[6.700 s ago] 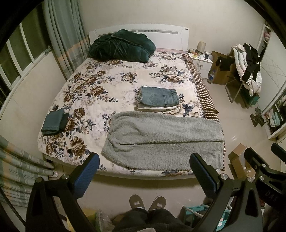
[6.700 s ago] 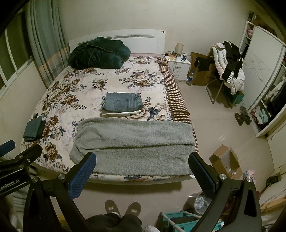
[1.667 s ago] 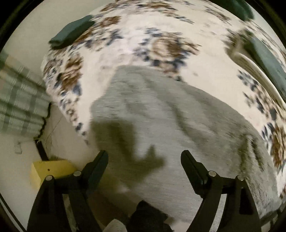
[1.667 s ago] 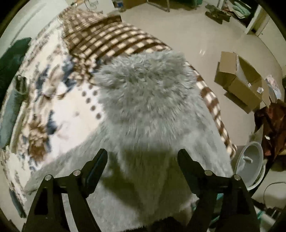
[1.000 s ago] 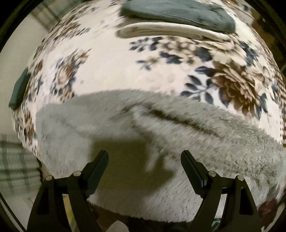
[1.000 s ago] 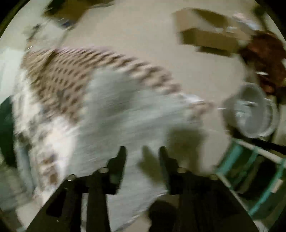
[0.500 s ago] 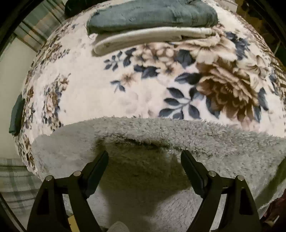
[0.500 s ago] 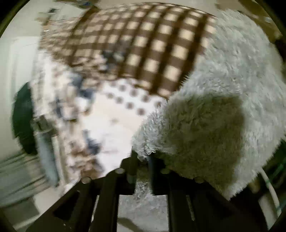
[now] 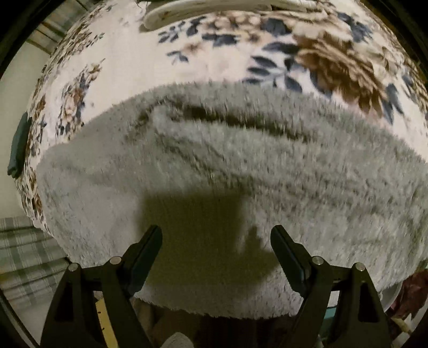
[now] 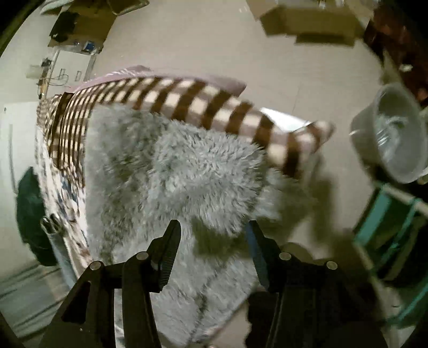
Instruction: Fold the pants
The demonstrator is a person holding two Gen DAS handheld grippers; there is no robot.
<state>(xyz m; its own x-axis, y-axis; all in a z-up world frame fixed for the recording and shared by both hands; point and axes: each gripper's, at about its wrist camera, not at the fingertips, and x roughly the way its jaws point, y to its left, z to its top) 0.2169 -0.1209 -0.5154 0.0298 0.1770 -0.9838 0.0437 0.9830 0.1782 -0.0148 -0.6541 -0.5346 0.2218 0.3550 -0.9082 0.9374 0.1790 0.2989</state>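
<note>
One grey fleece pants [image 9: 240, 166] on bed [image 9: 187, 61] — left tool [image 9: 216, 241] wide; right tool [image 10: 214, 235] just reopened, seemingly gripping nothing.

Grey fluffy fleece pants [image 9: 240, 171] lie across near edge of floral-print bedspread [image 9: 149, 56], hanging over it at 6 o'clock. Folded cream garment [image 9: 214, 5] at 12 o'clock. Dark green folded cloth [image 9: 19, 144] at 9 o'clock. Round grey plastic basin [image 10: 393, 133] on floor, 2 o'clock of pants.
</note>
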